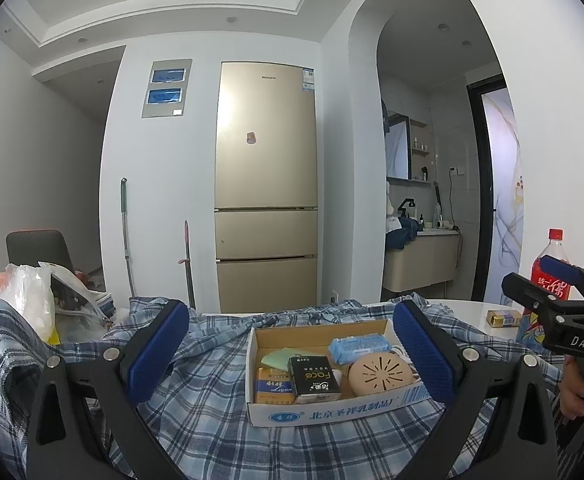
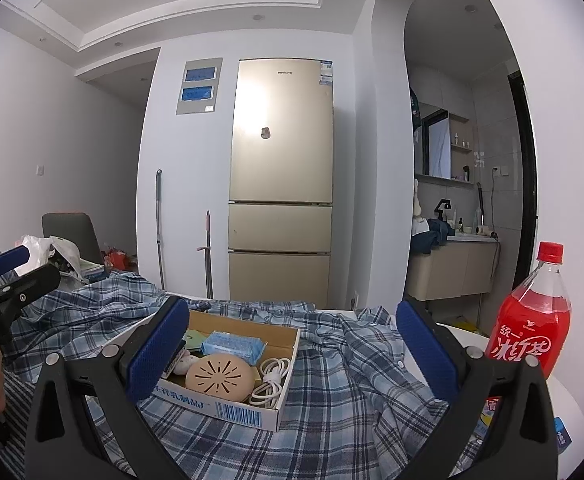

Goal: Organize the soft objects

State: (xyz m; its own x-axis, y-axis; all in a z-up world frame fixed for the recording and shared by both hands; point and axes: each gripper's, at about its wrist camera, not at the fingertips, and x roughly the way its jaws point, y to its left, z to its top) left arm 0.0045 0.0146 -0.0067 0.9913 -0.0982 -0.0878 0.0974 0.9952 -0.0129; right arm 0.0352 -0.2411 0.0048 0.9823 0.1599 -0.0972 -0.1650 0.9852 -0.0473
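Blue-padded fingers of our left gripper (image 1: 288, 354) stand wide apart in the left wrist view, holding nothing. Between and under them lies the plaid shirt (image 1: 212, 412), spread rumpled over the table. A shallow cardboard box (image 1: 331, 410) sits on the shirt, with a wipes pack (image 1: 357, 347), a round tan disc (image 1: 379, 375), a dark small carton (image 1: 313, 378) and a yellow packet (image 1: 272, 386) inside. At the right edge we see the other gripper, held in a hand (image 1: 579, 392).

We judge the shirt to be the soft thing to tidy, but the box pins it down. Whether the box is to come off or has just been set there, we cannot tell. Any pull on the cloth should be slow and low, or the box may slide or tip. A pinch at a free hem, clear of the box, would serve best.

Our right gripper (image 2: 292, 354) in the right wrist view is likewise spread wide and empty, hovering over the same shirt. The box here lies toward the left finger, and a coiled white cable (image 2: 270, 382) shows in it. A red drink bottle (image 2: 531, 320) stands upright at the right on the white table (image 2: 467, 334), close enough for tugged cloth to topple it.

Beyond, we see a gold fridge (image 2: 280, 184), a mop handle (image 2: 158, 224) against the wall, a plastic bag (image 1: 26, 296) and chair (image 1: 38, 246) at left, and a washroom through the arch.
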